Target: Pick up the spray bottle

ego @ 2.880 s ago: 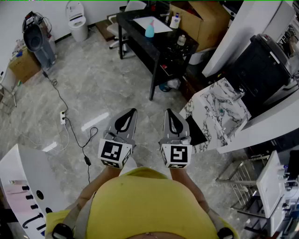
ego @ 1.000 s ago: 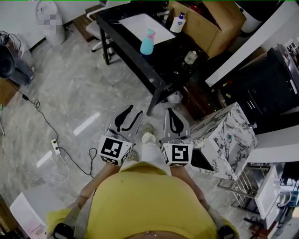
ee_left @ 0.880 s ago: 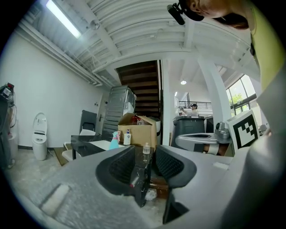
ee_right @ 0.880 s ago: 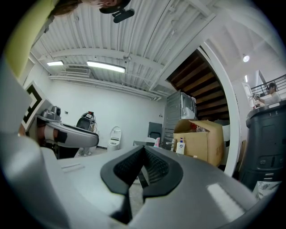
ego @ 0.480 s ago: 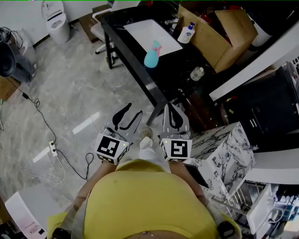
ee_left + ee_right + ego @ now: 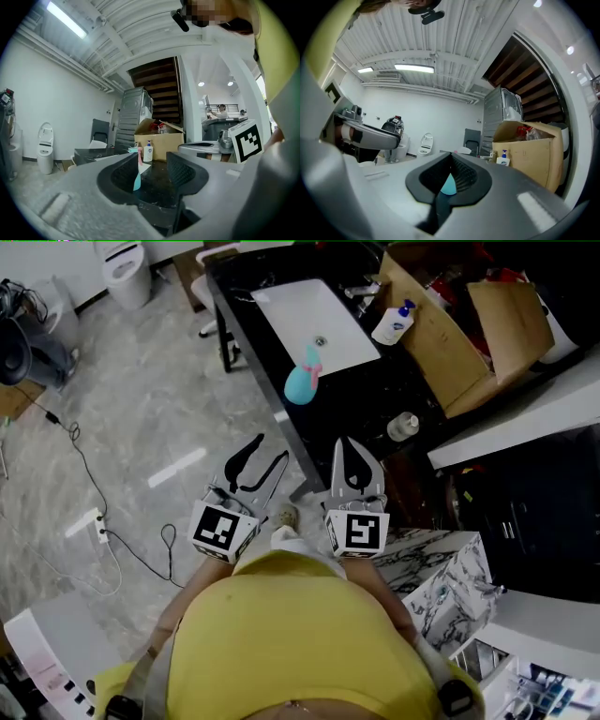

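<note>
The spray bottle (image 6: pixel 302 381), teal with a pink head, stands upright near the front edge of the black table (image 6: pixel 375 381). Both grippers point level toward it and stop short of the table edge. My left gripper (image 6: pixel 264 458) is to the bottle's lower left; its jaws are opening and hold nothing. In the left gripper view the bottle (image 6: pixel 136 174) shows far off between the spread jaws of the left gripper (image 6: pixel 152 158). My right gripper (image 6: pixel 354 452) is shut and empty. Its own view has the bottle (image 6: pixel 449 185) behind the tips of the right gripper (image 6: pixel 451 157).
On the table lie a white sheet (image 6: pixel 314 310), a pump soap bottle (image 6: pixel 394 324) and a small jar (image 6: pixel 403 426). An open cardboard box (image 6: pixel 469 334) stands behind. A marble-patterned cabinet (image 6: pixel 450 592) is at the right; a cable and power strip (image 6: pixel 98 521) lie on the floor at the left.
The person has walked toward the black table, so the table and bottle are nearer to both grippers. The left jaws have spread apart; the right stays shut.
</note>
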Tool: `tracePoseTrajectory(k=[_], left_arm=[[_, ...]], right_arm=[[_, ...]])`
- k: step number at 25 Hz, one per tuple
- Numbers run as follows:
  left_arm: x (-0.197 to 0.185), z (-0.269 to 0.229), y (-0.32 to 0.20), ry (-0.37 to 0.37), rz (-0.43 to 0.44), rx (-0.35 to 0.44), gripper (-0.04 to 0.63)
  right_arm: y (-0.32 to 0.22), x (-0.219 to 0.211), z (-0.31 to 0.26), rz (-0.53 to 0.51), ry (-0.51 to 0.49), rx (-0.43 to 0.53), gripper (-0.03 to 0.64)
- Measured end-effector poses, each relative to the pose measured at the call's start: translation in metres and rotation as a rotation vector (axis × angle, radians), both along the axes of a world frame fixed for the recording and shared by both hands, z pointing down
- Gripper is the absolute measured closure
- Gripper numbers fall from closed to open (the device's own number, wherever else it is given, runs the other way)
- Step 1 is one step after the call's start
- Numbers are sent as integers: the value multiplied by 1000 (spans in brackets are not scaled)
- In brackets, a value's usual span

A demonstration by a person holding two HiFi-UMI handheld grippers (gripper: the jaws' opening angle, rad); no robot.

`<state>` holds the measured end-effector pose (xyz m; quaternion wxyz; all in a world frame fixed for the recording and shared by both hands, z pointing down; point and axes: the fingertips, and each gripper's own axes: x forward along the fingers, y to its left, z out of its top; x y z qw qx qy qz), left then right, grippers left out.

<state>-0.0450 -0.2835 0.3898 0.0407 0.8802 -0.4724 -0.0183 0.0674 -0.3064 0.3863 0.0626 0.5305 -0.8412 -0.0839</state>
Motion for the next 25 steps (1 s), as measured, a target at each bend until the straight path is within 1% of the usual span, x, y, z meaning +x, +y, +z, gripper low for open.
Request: tracePoseTrajectory(k=[5, 9, 11, 16, 18, 21, 25], left_arm=[[21, 8, -49, -21, -19, 3, 374], [38, 15, -79, -44, -4, -27, 321], [42, 20, -92, -53, -3, -33, 318], [48, 42, -126, -75, -6, -57, 247], [49, 49, -139, -99, -2, -67, 226], [54, 63, -158, -134, 19, -103, 193], [60, 89, -177, -221, 64, -141, 167]], right_arm=[[-46, 17, 15, -41, 0, -37, 617], [-72, 27, 19, -58, -3, -33, 617], [-83, 29, 22, -56, -7, -36, 617], [-103, 31, 33, -50, -7, -67, 617], [-110, 28, 33, -46, -6, -65, 617], [-121, 23, 28, -43, -10, -61, 617], [-131, 21, 30, -32, 6, -71, 617]])
